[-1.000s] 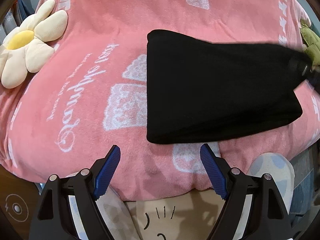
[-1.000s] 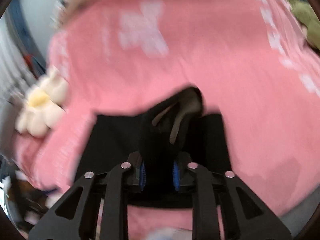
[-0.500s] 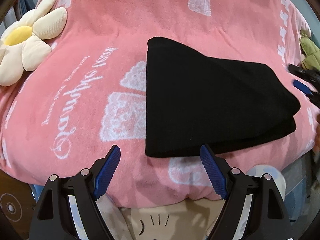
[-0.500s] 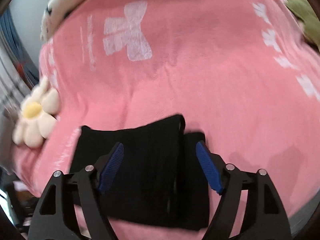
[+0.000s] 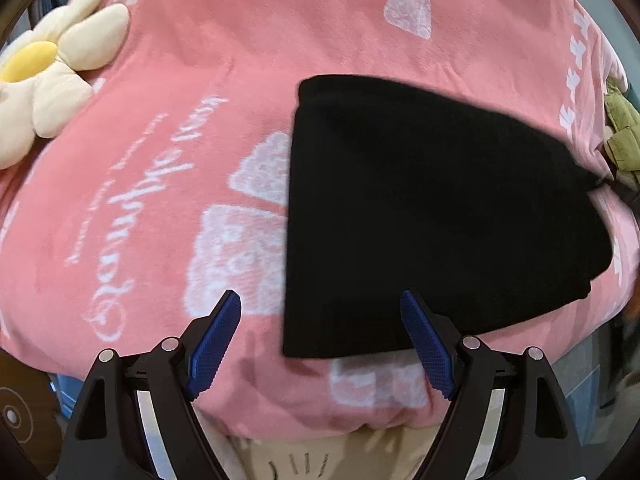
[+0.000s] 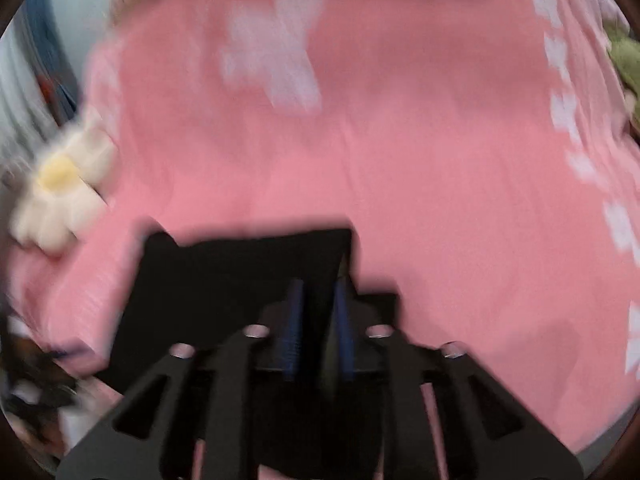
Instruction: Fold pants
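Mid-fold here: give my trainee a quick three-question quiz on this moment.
1. True or false: the left gripper grips the black pants.
2. What lies on the pink blanket, far left of the pants in the left wrist view? A flower cushion, B shoe, C book.
3. Which gripper has cloth between its jaws?
Key: 1 false, its jaws stand open and empty. 2 A. 3 the right gripper, jaws closing on a pants fold.

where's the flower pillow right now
The flower pillow lies at the upper left of the left wrist view, on the pink blanket, well left of the folded black pants.
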### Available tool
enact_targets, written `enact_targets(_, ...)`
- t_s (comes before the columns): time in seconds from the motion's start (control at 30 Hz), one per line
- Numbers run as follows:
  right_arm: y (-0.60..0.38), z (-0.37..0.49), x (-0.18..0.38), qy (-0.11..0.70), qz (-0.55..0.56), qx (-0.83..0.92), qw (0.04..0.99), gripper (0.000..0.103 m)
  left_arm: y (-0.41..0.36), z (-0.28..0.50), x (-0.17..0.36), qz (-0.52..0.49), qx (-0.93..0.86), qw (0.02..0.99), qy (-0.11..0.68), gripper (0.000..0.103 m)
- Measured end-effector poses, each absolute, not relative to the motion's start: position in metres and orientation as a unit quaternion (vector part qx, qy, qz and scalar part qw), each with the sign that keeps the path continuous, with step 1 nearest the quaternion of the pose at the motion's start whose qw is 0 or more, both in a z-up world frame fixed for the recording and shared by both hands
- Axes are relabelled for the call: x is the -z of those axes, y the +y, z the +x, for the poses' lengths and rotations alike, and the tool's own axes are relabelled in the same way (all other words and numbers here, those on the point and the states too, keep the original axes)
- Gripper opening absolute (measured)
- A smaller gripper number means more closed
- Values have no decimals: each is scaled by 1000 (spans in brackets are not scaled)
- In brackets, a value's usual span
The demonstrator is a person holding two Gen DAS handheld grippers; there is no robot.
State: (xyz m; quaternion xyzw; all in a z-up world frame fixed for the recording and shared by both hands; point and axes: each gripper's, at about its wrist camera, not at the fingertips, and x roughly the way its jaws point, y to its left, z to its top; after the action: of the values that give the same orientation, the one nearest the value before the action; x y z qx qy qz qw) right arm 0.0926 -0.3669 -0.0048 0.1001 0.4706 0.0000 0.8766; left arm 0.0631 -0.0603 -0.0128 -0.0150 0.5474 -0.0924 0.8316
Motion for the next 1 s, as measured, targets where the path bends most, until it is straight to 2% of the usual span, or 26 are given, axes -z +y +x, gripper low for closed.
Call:
enact_targets(0.07, -376, 83, 22, 482, 138, 25, 865, 24, -64, 67, 15, -27, 102, 825, 556, 79)
enact_targets(0.23, -387, 38, 1, 419, 276, -28, 864, 42, -64, 70, 14, -29, 102, 828, 550, 82)
enact_targets(0.43, -376, 28, -1, 412, 294, -43, 861, 46, -64, 73, 18, -49, 96, 821, 560, 82)
enact_targets(0.53, -373, 30, 2, 416, 291, -35, 861, 51, -65, 71, 18, -41, 94, 822, 560, 82)
enact_targets(0.63, -376, 23, -13, 377, 310, -23, 873, 51, -60, 70, 18, -46, 90, 822, 561, 82)
enact_targets(0.67, -375, 21, -17, 370, 308, -22, 876, 60, -58, 69, 18, -48, 89, 822, 560, 82)
enact_targets(0.7, -375, 20, -20, 367, 302, -22, 880, 77, -57, 69, 19, -49, 89, 822, 560, 82)
enact_targets(0.73, -372, 21, -21, 374, 292, -24, 880, 80, -57, 69, 20, -48, 88, 822, 560, 82)
enact_targets(0.87, -356, 32, 1, 425, 259, -29, 867, 80, -57, 69, 21, -57, 87, 818, 566, 82)
enact_targets(0.9, -352, 34, 9, 433, 253, -24, 865, 77, -57, 68, 21, -57, 88, 818, 565, 82)
enact_targets(0.93, -349, 35, 15, 438, 243, -18, 865, 65, -58, 68, 19, -54, 89, 820, 563, 82)
enact_targets(0.97, -344, 37, 20, 441, 223, -15, 869, 30, -58, 67, 18, -51, 90, 821, 562, 82)
enact_targets(1.0, -341, 39, 22, 449, 213, -11, 867, 19, -59, 67, 16, -48, 91, 823, 559, 82)
